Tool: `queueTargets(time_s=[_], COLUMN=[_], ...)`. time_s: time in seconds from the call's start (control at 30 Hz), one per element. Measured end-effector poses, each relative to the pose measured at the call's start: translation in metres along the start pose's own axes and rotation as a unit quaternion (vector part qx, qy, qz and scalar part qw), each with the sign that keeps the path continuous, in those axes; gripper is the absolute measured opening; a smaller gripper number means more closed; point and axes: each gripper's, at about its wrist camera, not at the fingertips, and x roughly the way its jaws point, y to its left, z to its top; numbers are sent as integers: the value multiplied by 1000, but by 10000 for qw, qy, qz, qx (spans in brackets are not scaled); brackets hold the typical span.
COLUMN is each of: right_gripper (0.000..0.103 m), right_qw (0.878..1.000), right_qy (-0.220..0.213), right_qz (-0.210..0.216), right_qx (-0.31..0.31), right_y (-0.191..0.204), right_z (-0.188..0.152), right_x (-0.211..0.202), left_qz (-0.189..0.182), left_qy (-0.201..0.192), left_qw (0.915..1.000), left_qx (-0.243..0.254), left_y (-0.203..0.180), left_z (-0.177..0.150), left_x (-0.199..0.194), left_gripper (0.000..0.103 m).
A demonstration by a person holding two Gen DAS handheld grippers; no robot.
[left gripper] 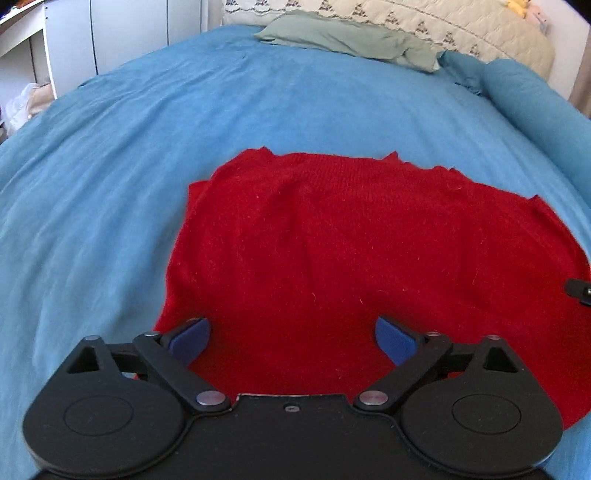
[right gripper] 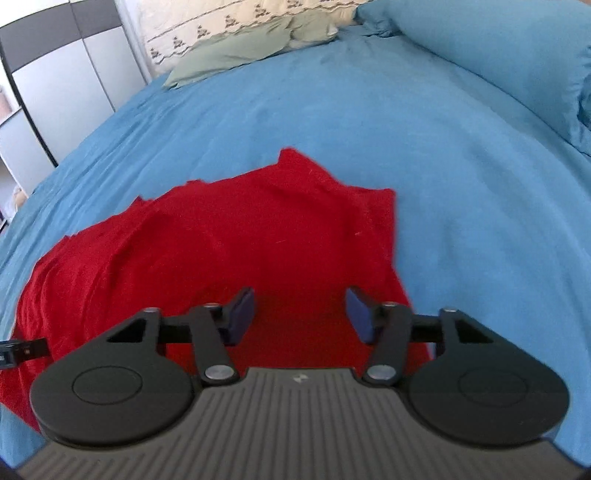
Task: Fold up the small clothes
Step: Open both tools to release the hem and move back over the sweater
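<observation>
A red knitted sweater [left gripper: 351, 254] lies spread on the blue bedsheet [left gripper: 110, 166], near the front edge of the bed and a little right of the middle in the left wrist view. Its far edge is uneven, with small peaks of fabric, and its left side shows a straight folded edge. In the right wrist view the sweater [right gripper: 229, 243] looks more rumpled, with a fold rising to a point at its far side.

The left gripper [left gripper: 291, 339] hovers over the near part of the sweater, its jaws spread wide with nothing between them. The right gripper [right gripper: 300, 314] is over the near right part of the sweater, jaws also spread and empty; whether either touches the knit cannot be told.

At the far end of the bed lie a pale green cloth [left gripper: 343, 37], a cream patterned quilt [left gripper: 443, 26] and a blue pillow [right gripper: 498, 48]. White cupboard doors [left gripper: 129, 33] stand to the far left.
</observation>
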Motion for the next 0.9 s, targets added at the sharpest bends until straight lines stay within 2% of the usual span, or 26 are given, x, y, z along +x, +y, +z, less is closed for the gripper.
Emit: queueTargets(time_s=[0.1,0.17,0.23,0.33,0.4,0.5,0.6,0.7,0.83,0.9], right_gripper=[54,53,55,63,66,66,64,64,70,79], right_qw=[9999,9994,9989,9987,9993,9994,9980,9975,9978,9970], right_qy=[41,63,13,-101,-109,131,371,273,-24,-9], right_qz=[16,-6,-155,-438,-276,-239,-392,-335,-356,-344], right_qx=[165,350,441,221,247,201,315,559,553,691], right_y=[-7,-9,-12,-7,-3,2,-3,-14,-15,-18], right_z=[3,8,13,14,8,-13,-35,-45,-40,-41], right_x=[-1,-4,-14,-35,-50,-57,-50,-55,-93,-111], left_qz=[68,178,325,546,510,676,786,853,687,539], left_qy=[85,63,66,103,149,468,352,368,121,36], left_qw=[9999,9998,9993,9976,9971,9951,9955,9943,9959,9969], left_qx=[57,-37,-143,-417,-543,-548,-399,-525,-583,-567], left_y=[-3,-3,0,10,15,15,12,10,-6,-19], left_z=[4,10,11,5,-3,-21,-32,-28,-22,-18], left_x=[-2,-10,-19,-30,-34,-26,-23,-27,-53,-66], left_gripper=[100,100,100,100,100,100,103,103,103,103])
